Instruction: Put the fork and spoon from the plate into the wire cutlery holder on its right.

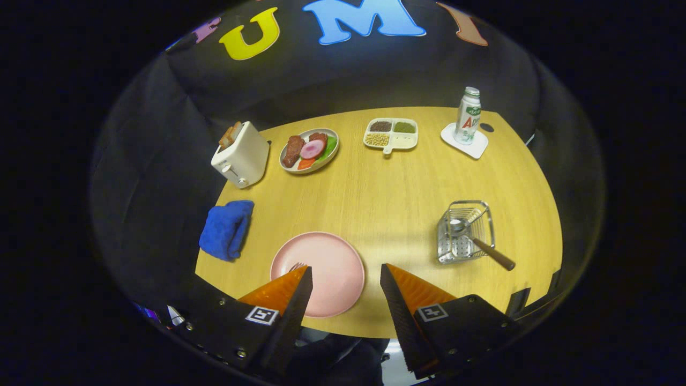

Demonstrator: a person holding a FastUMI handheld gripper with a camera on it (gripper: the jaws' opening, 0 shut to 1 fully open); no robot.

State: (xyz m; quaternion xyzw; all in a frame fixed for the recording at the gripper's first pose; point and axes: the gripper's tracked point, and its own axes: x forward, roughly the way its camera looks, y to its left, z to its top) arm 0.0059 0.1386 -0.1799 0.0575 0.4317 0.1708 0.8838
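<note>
Your gripper [345,279] hangs above the near edge of the surface [396,198], tilted down toward it, fingers spread wide with nothing between them but the pink plate [327,268] below. The fork [296,266] lies on the plate's near left part; just its tines peek out past your left finger, the rest is hidden. The spoon [477,238] already sits in the wire holder [465,231], bowl inside, brown handle sticking out over the near right rim toward the surface's edge. The holder stands to the right of the plate, well apart from it, with bare wood between them and a wide open stretch beyond the plate in the middle.

One of each along the far side: a toaster [241,155] with bread in it, a plate of food [309,150], a divided tray [391,134], and a bottle [468,115] on a white coaster [471,146]. One blue cloth [228,229] hangs over the left edge, just beside the pink plate.
</note>
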